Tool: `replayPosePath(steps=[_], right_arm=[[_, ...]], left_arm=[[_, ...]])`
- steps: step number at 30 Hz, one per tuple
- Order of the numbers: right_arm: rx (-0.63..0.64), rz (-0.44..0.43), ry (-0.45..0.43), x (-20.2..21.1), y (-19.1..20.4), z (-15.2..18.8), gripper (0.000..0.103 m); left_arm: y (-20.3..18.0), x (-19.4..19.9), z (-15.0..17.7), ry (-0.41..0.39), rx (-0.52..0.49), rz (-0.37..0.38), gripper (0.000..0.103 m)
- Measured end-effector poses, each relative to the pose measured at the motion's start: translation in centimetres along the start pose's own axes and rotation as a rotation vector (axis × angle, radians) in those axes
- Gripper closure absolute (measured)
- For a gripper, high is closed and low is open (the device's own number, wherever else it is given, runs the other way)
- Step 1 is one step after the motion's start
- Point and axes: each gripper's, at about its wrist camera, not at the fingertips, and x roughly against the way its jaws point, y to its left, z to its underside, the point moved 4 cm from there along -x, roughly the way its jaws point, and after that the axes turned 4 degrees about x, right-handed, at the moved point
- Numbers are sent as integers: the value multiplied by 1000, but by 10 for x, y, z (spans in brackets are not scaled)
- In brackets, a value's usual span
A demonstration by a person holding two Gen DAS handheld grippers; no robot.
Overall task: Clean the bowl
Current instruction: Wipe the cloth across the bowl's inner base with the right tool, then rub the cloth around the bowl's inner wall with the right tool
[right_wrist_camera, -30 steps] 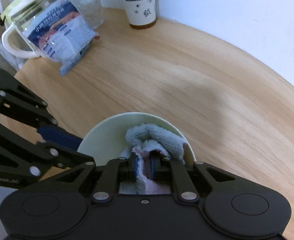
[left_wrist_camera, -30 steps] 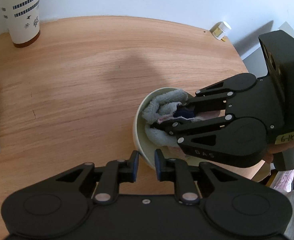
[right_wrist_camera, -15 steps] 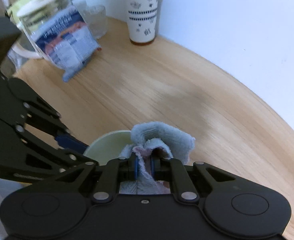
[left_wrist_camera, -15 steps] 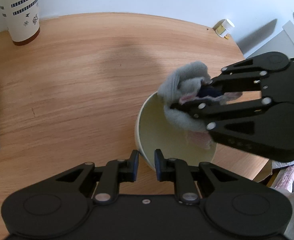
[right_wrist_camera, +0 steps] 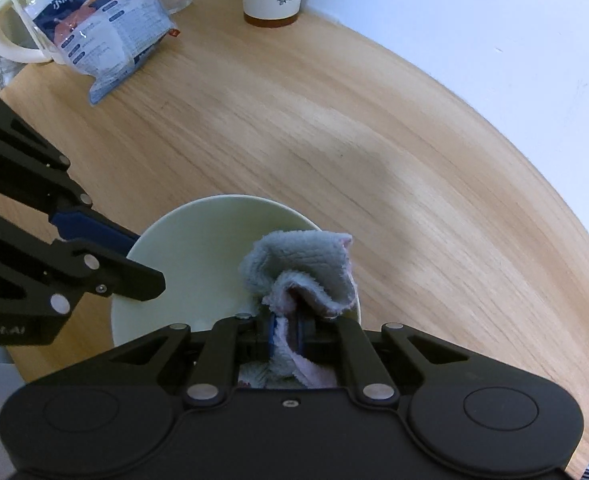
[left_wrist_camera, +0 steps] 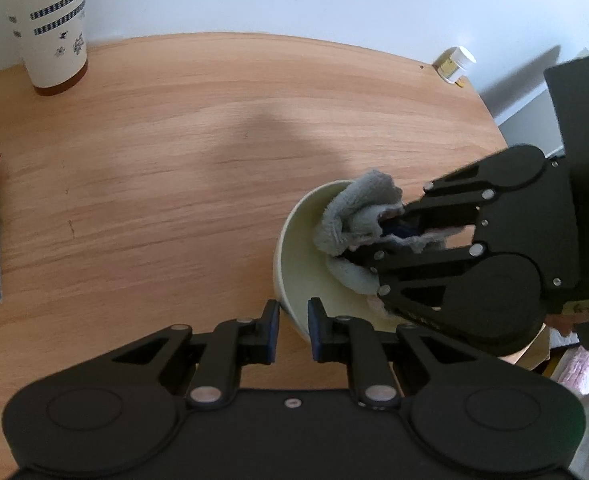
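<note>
A pale cream bowl [left_wrist_camera: 300, 264] stands on the round wooden table near its right edge; it also shows in the right wrist view [right_wrist_camera: 190, 240]. My left gripper [left_wrist_camera: 293, 330] is shut on the bowl's near rim, one finger inside and one outside. My right gripper [right_wrist_camera: 286, 330] is shut on a grey and pink cloth [right_wrist_camera: 300, 270]. The cloth [left_wrist_camera: 354, 216] sits inside the bowl at its far right side, bunched against the wall. In the right wrist view the left gripper's fingers [right_wrist_camera: 94, 232] clamp the bowl's left rim.
A patterned paper cup [left_wrist_camera: 50, 28] stands at the table's far left. A blue and white packet [right_wrist_camera: 106, 36] leans on a glass jug [right_wrist_camera: 10, 24] with a glass beside it. A small white bottle [left_wrist_camera: 454, 64] lies at the far right edge.
The right gripper lifted the cloth above the bowl half a second ago and has now lowered it back inside. The left gripper has kept its hold on the rim.
</note>
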Motion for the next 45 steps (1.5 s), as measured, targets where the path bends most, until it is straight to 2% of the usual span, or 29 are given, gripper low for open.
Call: replayPosePath(steps=[4,7,10,17,23,26,31,33,37,40,45], right_arm=[[-50,-44,2,15,-4,5,93],[-41,-37,-8,30,-4,7,92],[-1,9,-12,40,-2,9,92],[31,54,48,23,1,10,95],[44,57,88,-4,1,13,96],[27,41,88,-10,0,14,96],[-3,11,85,-17,0,14,96],[-9,5,88,-17,-1,15,96],[-28,-32,77,-2,-8,19,92],[-36,-69,39,20,-11,21,91],[-60,-124,128,37,-13,28,91]], left_arm=[[-2,0,1,-4,-4,-10,93],[-1,0,0,-4,12,4,93],[-2,1,0,-9,7,3,93],[-2,1,-1,-18,5,8,93],[-6,1,-1,-36,21,11,93],[-8,2,2,-55,0,0,93],[-5,4,6,-79,30,22,93],[-8,5,8,-92,6,12,93],[-12,6,10,-105,-31,5,93],[-10,5,10,-108,-18,17,94],[-10,5,9,-99,-7,15,95]])
